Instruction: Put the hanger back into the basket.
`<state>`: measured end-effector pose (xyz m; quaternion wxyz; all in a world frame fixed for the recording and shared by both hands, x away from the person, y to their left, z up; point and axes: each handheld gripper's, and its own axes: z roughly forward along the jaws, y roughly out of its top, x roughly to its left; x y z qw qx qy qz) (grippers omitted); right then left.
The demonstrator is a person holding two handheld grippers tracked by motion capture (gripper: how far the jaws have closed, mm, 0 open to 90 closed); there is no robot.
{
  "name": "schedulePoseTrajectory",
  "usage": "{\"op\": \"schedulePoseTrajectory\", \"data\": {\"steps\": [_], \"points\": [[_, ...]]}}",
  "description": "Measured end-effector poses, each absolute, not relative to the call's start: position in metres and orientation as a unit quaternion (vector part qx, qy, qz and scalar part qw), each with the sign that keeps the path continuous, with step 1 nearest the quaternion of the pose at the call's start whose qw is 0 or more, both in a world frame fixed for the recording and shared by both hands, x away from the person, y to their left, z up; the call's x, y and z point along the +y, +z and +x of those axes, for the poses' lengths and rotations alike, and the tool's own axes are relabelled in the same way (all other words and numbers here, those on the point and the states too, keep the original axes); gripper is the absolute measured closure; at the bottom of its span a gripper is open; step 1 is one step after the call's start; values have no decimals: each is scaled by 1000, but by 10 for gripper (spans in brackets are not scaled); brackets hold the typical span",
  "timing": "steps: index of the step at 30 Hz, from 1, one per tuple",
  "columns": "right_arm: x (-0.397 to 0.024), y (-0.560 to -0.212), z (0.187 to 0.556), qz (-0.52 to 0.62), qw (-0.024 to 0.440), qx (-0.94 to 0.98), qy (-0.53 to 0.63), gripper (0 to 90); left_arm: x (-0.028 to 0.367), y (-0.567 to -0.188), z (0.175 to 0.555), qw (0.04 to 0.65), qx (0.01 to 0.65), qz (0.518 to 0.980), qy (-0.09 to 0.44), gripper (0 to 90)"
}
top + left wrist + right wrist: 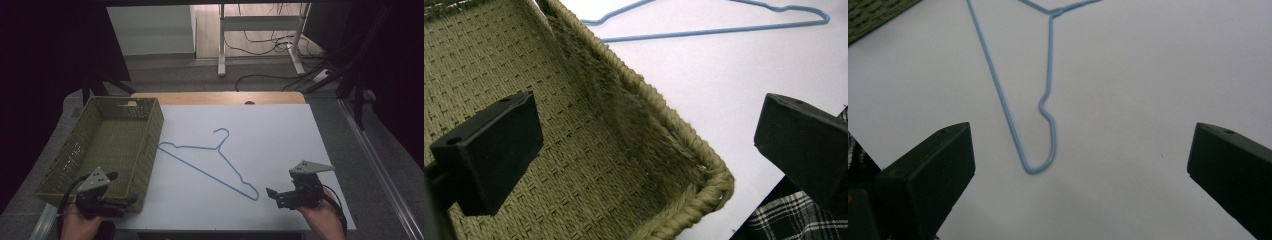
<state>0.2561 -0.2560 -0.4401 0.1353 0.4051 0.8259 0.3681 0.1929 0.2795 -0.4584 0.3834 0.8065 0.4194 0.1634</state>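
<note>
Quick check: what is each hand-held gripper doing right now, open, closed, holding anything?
Left hand-held gripper: open, empty, by the basket.
Right hand-held gripper: open, empty, facing the hanger.

From above we look forward and down on the blue hanger (210,160). Our left gripper view sits close over the basket (664,120) beside it; our right faces its end.
</note>
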Motion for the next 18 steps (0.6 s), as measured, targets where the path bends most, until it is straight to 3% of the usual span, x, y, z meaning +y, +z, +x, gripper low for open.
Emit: {"op": "schedulePoseTrajectory", "data": {"steps": [18], "points": [[-215, -437, 286, 394, 128, 839, 353, 0, 279, -460, 193, 376, 419, 809, 168, 0]]}}
